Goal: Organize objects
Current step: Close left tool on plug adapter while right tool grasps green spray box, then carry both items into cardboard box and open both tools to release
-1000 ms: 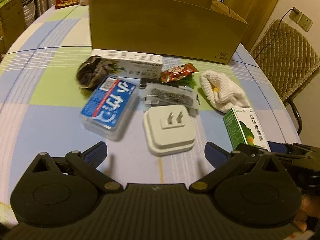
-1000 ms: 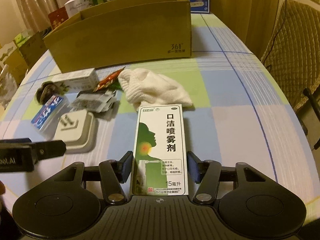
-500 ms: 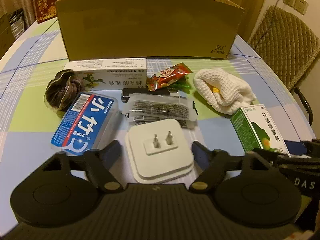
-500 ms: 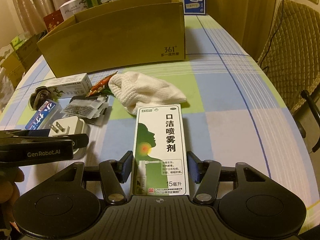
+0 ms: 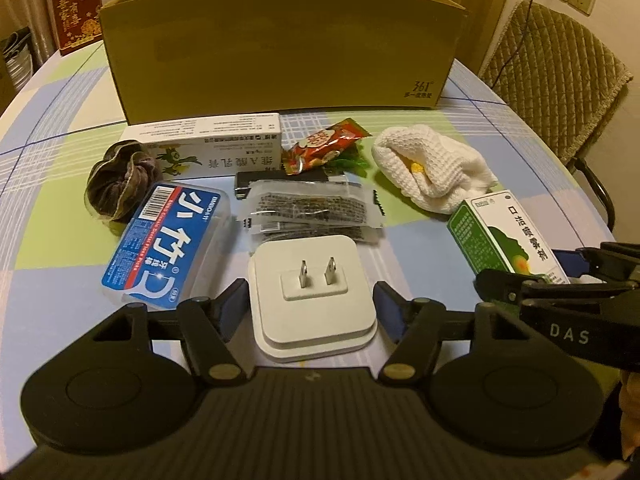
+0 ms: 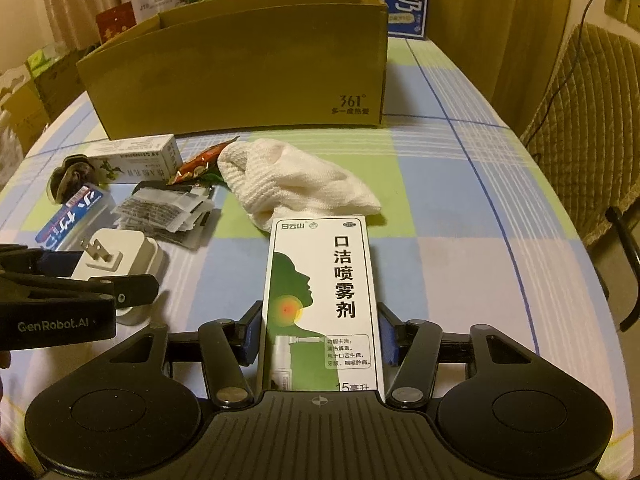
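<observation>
The cardboard box (image 5: 280, 40) shows only its outer wall — its inside is hidden. The black item (image 5: 244, 184) lies mostly under the clear sachet pack (image 5: 312, 210) (unidentifiable). The spray carton (image 6: 322, 308) has its near end behind the right hand-held gripper (image 6: 320, 340) body.

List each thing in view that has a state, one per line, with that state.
Cardboard box: open-topped, upright.
White plug adapter: flat, prongs up, between open fingers.
Left hand-held gripper: open.
Spray box: flat, clamped.
Right hand-held gripper: shut on it.
White cloth: crumpled.
</observation>
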A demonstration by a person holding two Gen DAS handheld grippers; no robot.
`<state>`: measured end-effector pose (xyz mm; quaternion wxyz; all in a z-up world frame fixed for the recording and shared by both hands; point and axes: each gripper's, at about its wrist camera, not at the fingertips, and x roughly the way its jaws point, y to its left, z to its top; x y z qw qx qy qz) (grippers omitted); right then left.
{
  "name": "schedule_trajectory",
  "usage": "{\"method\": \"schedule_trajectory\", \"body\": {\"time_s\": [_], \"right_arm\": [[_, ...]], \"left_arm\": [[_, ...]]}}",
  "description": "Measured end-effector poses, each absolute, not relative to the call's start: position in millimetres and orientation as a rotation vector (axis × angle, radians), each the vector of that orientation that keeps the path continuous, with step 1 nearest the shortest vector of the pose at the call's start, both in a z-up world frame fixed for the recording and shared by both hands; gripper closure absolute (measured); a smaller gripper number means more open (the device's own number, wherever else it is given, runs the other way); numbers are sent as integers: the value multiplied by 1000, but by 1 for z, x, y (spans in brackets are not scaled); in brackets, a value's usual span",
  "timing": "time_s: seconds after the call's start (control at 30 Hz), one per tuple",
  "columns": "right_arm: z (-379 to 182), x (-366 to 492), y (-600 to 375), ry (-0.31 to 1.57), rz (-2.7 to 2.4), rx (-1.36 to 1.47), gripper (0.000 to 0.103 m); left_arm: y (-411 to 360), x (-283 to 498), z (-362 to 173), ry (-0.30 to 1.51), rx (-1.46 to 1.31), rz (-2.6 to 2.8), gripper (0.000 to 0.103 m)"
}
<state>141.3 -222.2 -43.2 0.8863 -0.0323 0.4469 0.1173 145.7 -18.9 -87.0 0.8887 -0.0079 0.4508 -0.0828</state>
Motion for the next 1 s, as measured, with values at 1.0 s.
{"method": "schedule_trajectory", "body": {"time_s": [1.0], "right_arm": [[138, 277, -175, 664, 389, 30, 50]], "left_arm": [[43, 261, 88, 674, -11, -169, 40]]}}
